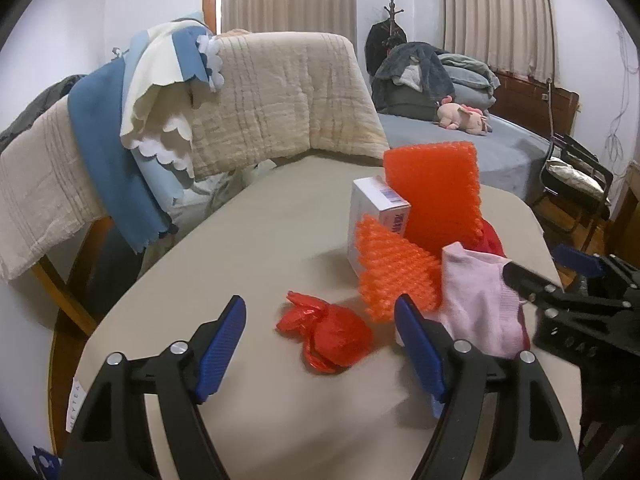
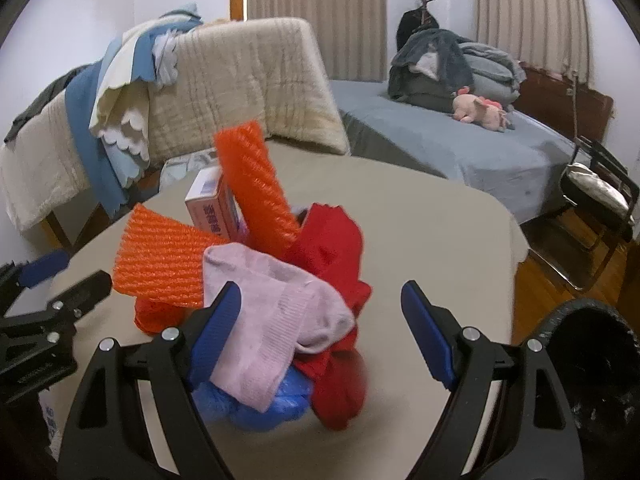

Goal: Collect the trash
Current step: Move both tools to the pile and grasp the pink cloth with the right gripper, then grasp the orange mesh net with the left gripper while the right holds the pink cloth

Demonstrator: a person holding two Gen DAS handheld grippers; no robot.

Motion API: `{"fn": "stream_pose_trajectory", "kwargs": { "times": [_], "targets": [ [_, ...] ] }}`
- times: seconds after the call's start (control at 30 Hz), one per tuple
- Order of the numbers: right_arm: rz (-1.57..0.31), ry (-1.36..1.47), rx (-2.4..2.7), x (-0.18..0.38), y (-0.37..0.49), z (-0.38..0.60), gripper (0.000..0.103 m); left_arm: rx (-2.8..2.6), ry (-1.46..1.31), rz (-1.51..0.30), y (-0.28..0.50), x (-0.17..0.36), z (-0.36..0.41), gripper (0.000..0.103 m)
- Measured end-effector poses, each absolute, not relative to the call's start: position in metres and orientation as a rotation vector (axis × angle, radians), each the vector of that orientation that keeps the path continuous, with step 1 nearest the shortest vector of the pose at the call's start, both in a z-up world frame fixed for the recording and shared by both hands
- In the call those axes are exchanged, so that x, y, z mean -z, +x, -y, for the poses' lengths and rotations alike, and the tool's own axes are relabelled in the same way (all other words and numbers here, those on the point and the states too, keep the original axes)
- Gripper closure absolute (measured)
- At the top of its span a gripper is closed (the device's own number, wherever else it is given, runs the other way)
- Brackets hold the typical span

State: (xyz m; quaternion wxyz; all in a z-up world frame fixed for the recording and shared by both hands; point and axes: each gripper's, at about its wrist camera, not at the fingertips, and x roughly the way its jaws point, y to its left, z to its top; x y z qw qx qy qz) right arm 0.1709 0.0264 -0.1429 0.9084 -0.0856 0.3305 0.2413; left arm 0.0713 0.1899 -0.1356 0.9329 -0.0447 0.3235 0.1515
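Left wrist view: found the left gripper (image 1: 320,312) with jaws apart and nothing between the pads, poised low over the table (image 1: 260,248). Noted a crumpled red foil wrapper (image 1: 326,338) lying on the table just ahead of the jaws, untouched. Logged behind it an orange mesh foam piece (image 1: 394,276), a taller red foam sheet (image 1: 434,196) leaning on a white box (image 1: 372,208), and a pink sock (image 1: 480,296) touching the pile at the right. Observed the right gripper (image 1: 554,274) entering from the right edge, beside the sock. Recorded a blanket-draped chair (image 1: 280,92) beyond the table, well clear of the work.

Right wrist view: found the right gripper (image 2: 320,300) likewise spread, clamped on nothing, with the pink sock (image 2: 276,308) between its fingers but not pinched. Noted a red cloth (image 2: 336,248) and a crumpled blue bag (image 2: 260,404) under and beside the sock. Spotted a black bin (image 2: 592,360) at the lower right, off the table edge; could not see its contents. Sighted the left gripper (image 2: 68,274) at the left edge.

Judged collection barely begun: nothing lifted, all litter on the table. Rated sock and cloth as likely non-trash, lying over the blue bag and obstructing a clean pick.
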Motion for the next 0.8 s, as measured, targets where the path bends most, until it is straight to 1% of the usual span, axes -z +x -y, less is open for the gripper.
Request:
{"fn": "stream_pose_trajectory", "kwargs": {
  "times": [0.03,0.1,0.17,0.2,0.27,0.3,0.33,0.4,0.6,0.8],
  "targets": [
    [-0.694,-0.181,-0.503,0.147,0.174,-0.03,0.023,-0.311,-0.097,-0.661,0.072,0.136,-0.192,0.028],
    [-0.716,-0.18,-0.523,0.152,0.176,-0.033,0.031,-0.313,-0.106,-0.661,0.074,0.137,-0.196,0.028],
    [-0.75,-0.17,-0.576,0.156,0.178,-0.036,0.05,-0.315,-0.11,-0.663,0.075,0.138,-0.198,0.028],
    [-0.764,-0.164,-0.6,0.158,0.178,-0.038,0.054,-0.316,-0.112,-0.664,0.075,0.138,-0.198,0.028],
    [-0.766,-0.164,-0.619,0.158,0.175,-0.039,0.073,-0.313,-0.117,-0.666,0.075,0.138,-0.2,0.028],
    [-0.766,-0.161,-0.634,0.157,0.174,-0.038,0.078,-0.313,-0.117,-0.667,0.074,0.138,-0.199,0.028],
    [-0.768,-0.156,-0.65,0.156,0.174,-0.038,0.085,-0.313,-0.117,-0.667,0.074,0.138,-0.199,0.028],
    [-0.759,-0.154,-0.672,0.153,0.171,-0.035,0.093,-0.311,-0.118,-0.67,0.075,0.139,-0.2,0.028],
    [-0.722,-0.124,-0.695,0.138,0.16,-0.021,0.094,-0.297,-0.116,-0.673,0.074,0.136,-0.192,0.028],
    [-0.675,-0.071,-0.716,0.108,0.154,-0.001,0.094,-0.275,-0.102,-0.651,0.074,0.124,-0.176,0.028]
  ]
}}
